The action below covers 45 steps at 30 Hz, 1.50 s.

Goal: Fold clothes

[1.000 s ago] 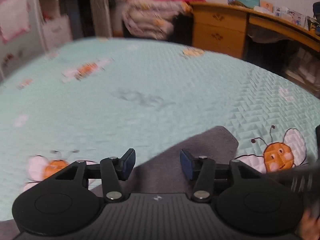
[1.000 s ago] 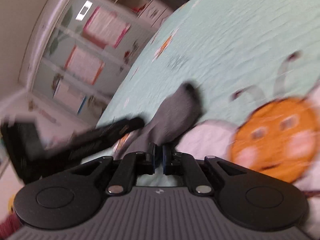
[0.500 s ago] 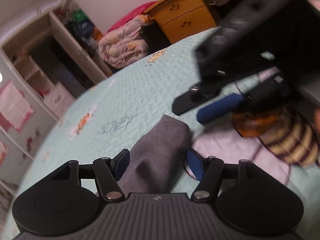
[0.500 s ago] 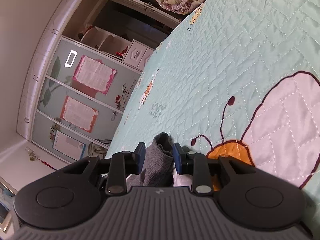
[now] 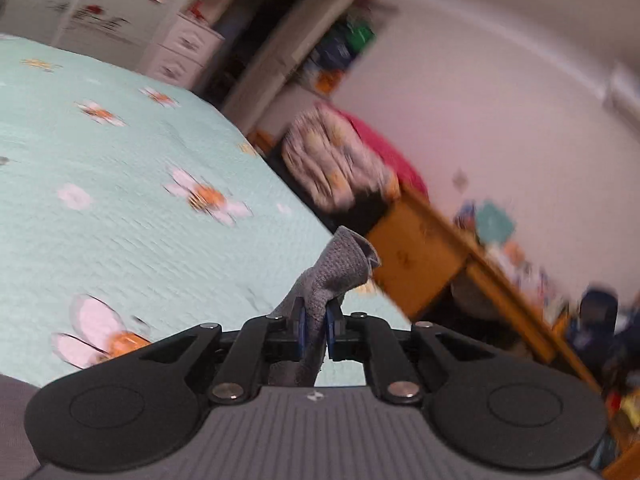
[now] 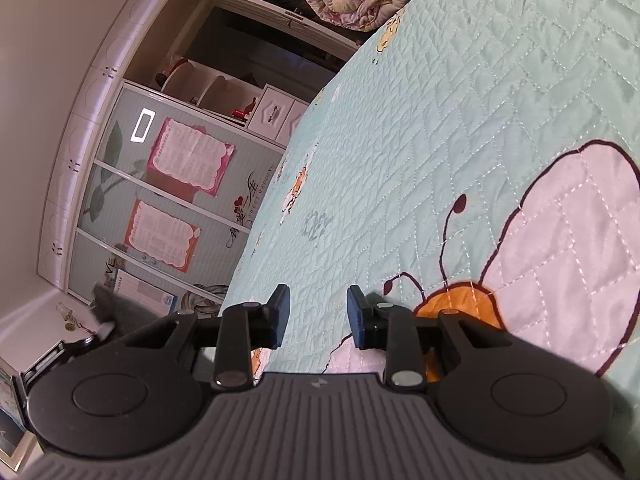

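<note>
- The grey knit garment (image 5: 336, 276) sits pinched between the blue pads of the left gripper (image 5: 314, 330), its soft ribbed end standing up above the fingertips, lifted over the bedspread (image 5: 120, 220).
- The right gripper (image 6: 318, 314) has its jaws spread wide with nothing between them, hovering close over the same bedspread (image 6: 460, 120).
- That bedspread is mint green, quilted in a diamond stitch, printed with orange bees.
- Beyond its edge stands a wooden desk (image 5: 424, 256).
</note>
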Available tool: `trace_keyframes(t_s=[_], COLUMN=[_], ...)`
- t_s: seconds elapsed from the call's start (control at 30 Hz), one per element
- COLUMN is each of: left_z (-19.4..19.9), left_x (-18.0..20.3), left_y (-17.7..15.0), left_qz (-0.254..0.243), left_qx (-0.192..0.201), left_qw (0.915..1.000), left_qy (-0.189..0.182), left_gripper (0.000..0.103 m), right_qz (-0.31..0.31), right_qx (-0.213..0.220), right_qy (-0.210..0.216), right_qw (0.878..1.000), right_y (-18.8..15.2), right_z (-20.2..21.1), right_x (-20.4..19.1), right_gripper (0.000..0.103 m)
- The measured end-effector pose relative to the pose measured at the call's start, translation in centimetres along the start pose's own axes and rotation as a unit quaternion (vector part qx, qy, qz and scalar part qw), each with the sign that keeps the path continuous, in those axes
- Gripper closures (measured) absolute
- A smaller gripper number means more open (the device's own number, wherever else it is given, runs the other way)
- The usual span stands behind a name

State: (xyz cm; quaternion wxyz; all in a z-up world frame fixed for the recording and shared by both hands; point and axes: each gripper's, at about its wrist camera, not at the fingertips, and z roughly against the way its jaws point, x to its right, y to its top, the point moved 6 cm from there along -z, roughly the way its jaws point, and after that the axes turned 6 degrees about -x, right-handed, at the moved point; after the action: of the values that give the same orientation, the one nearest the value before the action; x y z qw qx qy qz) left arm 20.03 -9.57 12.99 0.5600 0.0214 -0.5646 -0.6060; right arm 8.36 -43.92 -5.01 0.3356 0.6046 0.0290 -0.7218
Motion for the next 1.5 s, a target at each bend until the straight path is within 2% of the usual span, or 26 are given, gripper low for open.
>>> trace_keyframes(t_s=[0.07,0.13,0.2,0.27,0.47,0.63,0.77,0.8,0.9,0.93,1.0,1.07,1.1,1.13,1.17,1.27,1.37,1.47,1.5], left_z=[1.7,2.3,2.6,3.3,5.3,3.6,-0.5,-1.5,-4.5,-5.5,-5.0,-3.3,-2.6,-2.0,-1.3,-1.1,-2.5,-4.1,-4.7], left_x=[-0.8,-1.1,-0.9,-0.4,1.0,4.1,4.1,4.0,3.8,3.8,3.1,2.4,2.1,1.9,1.6,1.6,2.0,2.9,3.4], left_y=[0.7,1.2,1.1,0.9,1.2,0.0,-2.7,-3.4,-5.5,-6.1,-6.3,-6.2,-6.6,-7.1,-7.5,-11.5,-15.5,-18.5,-19.4], left_qz=[0.02,0.039,0.04,0.036,0.024,-0.028,-0.055,-0.061,-0.08,-0.086,-0.079,-0.072,-0.084,-0.101,-0.117,-0.203,-0.279,-0.364,-0.398], left_qx=[0.019,0.022,0.022,0.021,0.018,-0.028,-0.092,-0.108,-0.157,-0.173,-0.159,-0.126,-0.119,-0.114,-0.109,-0.14,-0.161,-0.157,-0.153], left_qw=[0.9996,0.9989,0.9989,0.9989,0.9985,0.9984,0.9942,0.9922,0.9839,0.9804,0.9832,0.9885,0.9877,0.9857,0.9832,0.9609,0.9324,0.8968,0.8804], left_qy=[-0.005,-0.013,-0.015,-0.02,-0.047,-0.04,-0.006,0.002,0.029,0.038,0.044,0.043,0.056,0.072,0.088,0.126,0.164,0.197,0.207], left_gripper=[0.093,0.093,0.093,0.093,0.093,0.093,0.092,0.089,0.071,0.07,0.065,0.053,0.043,0.038,0.038,0.038,0.037,0.036,0.036], right_qz=[0.009,0.025,0.049,0.072,0.093,0.099,0.097,0.098,0.101,0.101,0.1,0.101,0.102,0.103,0.104,0.102,0.103,0.106,0.106], right_qx=[-0.001,-0.004,-0.009,-0.013,-0.04,-0.05,-0.052,-0.053,-0.054,-0.055,-0.055,-0.055,-0.055,-0.055,-0.054,-0.051,-0.05,-0.05,-0.05], right_qy=[-0.004,-0.007,-0.011,-0.015,0.001,0.0,-0.002,-0.003,-0.006,-0.006,-0.005,-0.007,-0.007,-0.009,-0.01,-0.01,-0.009,-0.01,-0.01], right_qw=[1.0,1.0,0.999,0.997,0.995,0.994,0.994,0.994,0.993,0.993,0.993,0.993,0.993,0.993,0.993,0.993,0.993,0.993,0.993], right_y=[-0.1,-0.2,-0.5,-0.8,-1.7,-2.1,-2.2,-2.2,-2.2,-2.2,-2.2,-2.3,-2.3,-2.3,-2.4,-2.4,-2.4,-2.3,-2.3], right_z=[-0.2,-0.5,-0.7,-0.9,-1.4,-1.6,-1.5,-1.6,-1.6,-1.6,-1.6,-1.7,-1.7,-1.7,-1.8,-1.7,-1.7,-1.7,-1.7], right_x=[-0.3,-0.9,-1.6,-2.2,-3.0,-3.2,-3.1,-3.1,-3.1,-3.0,-3.0,-3.1,-3.1,-3.1,-3.2,-3.2,-3.2,-3.2,-3.1], right_gripper=[0.07,0.064,0.054,0.051,0.05,0.049,0.05,0.05,0.05,0.05,0.05,0.05,0.05,0.05,0.05,0.05,0.05,0.05,0.05])
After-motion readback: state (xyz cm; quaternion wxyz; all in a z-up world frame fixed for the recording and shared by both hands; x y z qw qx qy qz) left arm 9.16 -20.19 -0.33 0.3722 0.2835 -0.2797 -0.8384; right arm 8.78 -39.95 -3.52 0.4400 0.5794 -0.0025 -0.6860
